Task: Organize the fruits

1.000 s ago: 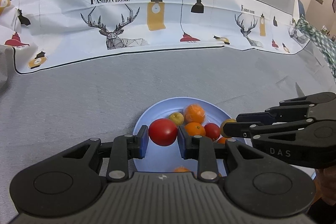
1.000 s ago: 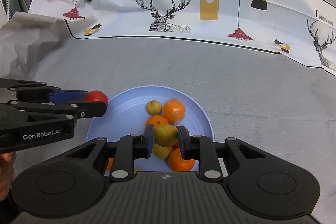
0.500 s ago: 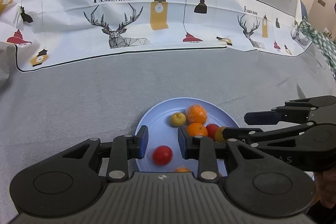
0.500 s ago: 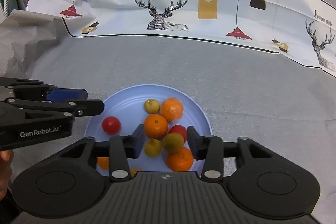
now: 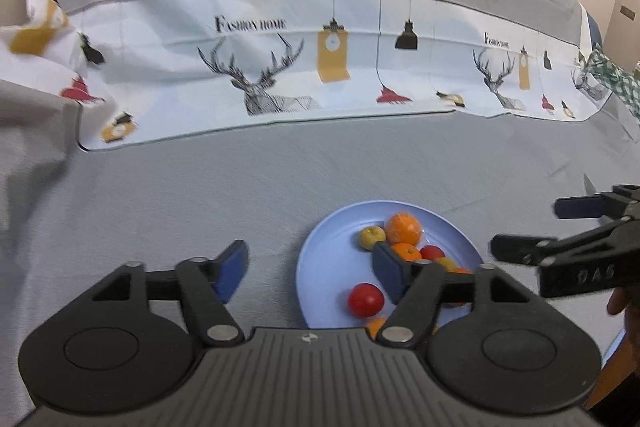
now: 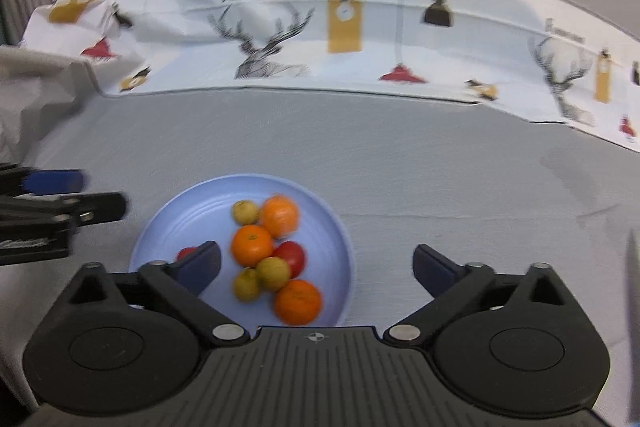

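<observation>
A light blue plate [image 6: 172,211] on the grey cloth holds several fruits: oranges [image 6: 251,245], yellow-green fruits [image 6: 273,273] and a red tomato [image 6: 294,257]. A second red tomato [image 5: 365,300] lies alone near the plate's [image 5: 320,255] front left. My left gripper [image 5: 310,263] hangs over the plate's left rim, its jaws opening with nothing between them. My right gripper [image 6: 316,259] hovers above the pile, its jaws opening wide and empty. Each gripper shows in the other's view: the right gripper [image 5: 528,227] at the right edge, the left gripper [image 6: 96,193] at the left edge.
A white printed cloth [image 5: 280,67] with deer and lamps runs across the back of the grey tablecloth [image 5: 200,187]. A green checked cloth [image 5: 612,75] lies at the far right. A hand [image 5: 624,307] shows behind the right gripper.
The left gripper let go of the red tomato, which now lies on the plate. The right gripper released a yellow-green fruit onto the pile. Both jaws opened wide and drew back a little.
</observation>
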Available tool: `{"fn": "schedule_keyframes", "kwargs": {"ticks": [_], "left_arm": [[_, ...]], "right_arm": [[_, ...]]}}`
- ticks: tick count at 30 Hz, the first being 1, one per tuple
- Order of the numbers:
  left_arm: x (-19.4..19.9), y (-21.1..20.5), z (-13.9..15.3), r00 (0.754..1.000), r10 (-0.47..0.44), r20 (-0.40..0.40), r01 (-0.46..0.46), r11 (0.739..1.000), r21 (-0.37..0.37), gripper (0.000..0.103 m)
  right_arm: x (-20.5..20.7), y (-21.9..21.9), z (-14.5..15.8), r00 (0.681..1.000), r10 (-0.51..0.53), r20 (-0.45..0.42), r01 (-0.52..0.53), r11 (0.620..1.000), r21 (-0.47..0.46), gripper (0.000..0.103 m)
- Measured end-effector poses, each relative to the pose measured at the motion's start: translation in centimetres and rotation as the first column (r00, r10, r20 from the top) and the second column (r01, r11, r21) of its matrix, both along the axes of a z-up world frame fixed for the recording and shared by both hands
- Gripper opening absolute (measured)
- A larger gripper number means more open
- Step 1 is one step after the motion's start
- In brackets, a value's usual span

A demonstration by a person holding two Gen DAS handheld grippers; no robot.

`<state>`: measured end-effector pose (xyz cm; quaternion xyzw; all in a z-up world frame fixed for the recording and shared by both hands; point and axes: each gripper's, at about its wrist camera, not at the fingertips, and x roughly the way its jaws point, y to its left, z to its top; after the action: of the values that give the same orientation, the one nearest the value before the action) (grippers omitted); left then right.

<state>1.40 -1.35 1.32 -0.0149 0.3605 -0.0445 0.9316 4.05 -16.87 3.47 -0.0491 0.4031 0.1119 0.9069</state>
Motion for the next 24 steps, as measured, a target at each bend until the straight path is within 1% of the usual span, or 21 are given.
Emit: {"fn": "schedule_keyframes", "kwargs": {"ticks": [1, 3, 8, 11, 14, 17, 18, 19, 20, 22, 24], "left_arm": [[-0.4, 0.1, 0.3, 1.000, 0.004, 0.015, -0.004, 1.000, 0.008, 0.082], [-1.1, 0.3, 0.7, 0.999, 0.008, 0.033, -0.009, 1.000, 0.017, 0.084], [-2.7, 0.0, 0.8, 1.000, 0.026, 0.013, -0.027, 1.000, 0.007, 0.085], [-3.9, -0.8, 0.9, 0.999, 0.042, 0.024, -0.042, 0.999, 0.023, 0.086], [-5.0, -1.3, 0.7, 0.998, 0.063, 0.018, -0.063, 0.997, 0.032, 0.086], [-5.4, -1.3, 0.2, 0.996, 0.083, -0.022, -0.082, 0.996, 0.033, 0.088], [-5.4, -1.1, 0.0, 0.995, 0.089, -0.040, -0.088, 0.996, 0.025, 0.092], [-5.2, -0.8, -0.3, 0.994, 0.091, -0.067, -0.090, 0.996, 0.013, 0.101], [-5.1, -0.5, -0.6, 0.992, 0.087, -0.087, -0.087, 0.996, 0.002, 0.103], [-4.8, -0.1, -1.0, 0.989, 0.086, -0.121, -0.089, 0.996, -0.014, 0.103], [-4.6, 0.2, -1.2, 0.986, 0.106, -0.129, -0.106, 0.994, 0.000, 0.103]], "right_arm": [[-0.2, -0.4, 0.1, 1.000, -0.015, 0.007, 0.015, 1.000, -0.002, 0.102], [-0.5, -0.9, 0.3, 0.999, -0.046, 0.018, 0.047, 0.999, -0.015, 0.102], [-1.2, -1.8, 0.7, 0.993, -0.114, 0.023, 0.115, 0.992, -0.057, 0.102], [-2.1, -1.9, 0.9, 0.990, -0.138, 0.023, 0.140, 0.988, -0.070, 0.102], [-3.3, -1.7, 1.2, 0.987, -0.158, 0.025, 0.159, 0.985, -0.071, 0.102], [-4.4, -1.8, 1.2, 0.983, -0.183, 0.008, 0.183, 0.983, -0.032, 0.102], [-4.7, -1.8, 1.1, 0.982, -0.189, 0.000, 0.189, 0.982, -0.016, 0.102], [-4.8, -1.9, 0.9, 0.981, -0.192, -0.014, 0.192, 0.981, 0.000, 0.102], [-4.9, -1.9, 0.7, 0.981, -0.190, -0.032, 0.190, 0.982, 0.005, 0.102], [-4.6, -1.8, 0.2, 0.982, -0.178, -0.063, 0.178, 0.984, -0.009, 0.102], [-4.5, -1.6, -0.1, 0.983, -0.174, -0.064, 0.172, 0.985, -0.025, 0.102]]}}
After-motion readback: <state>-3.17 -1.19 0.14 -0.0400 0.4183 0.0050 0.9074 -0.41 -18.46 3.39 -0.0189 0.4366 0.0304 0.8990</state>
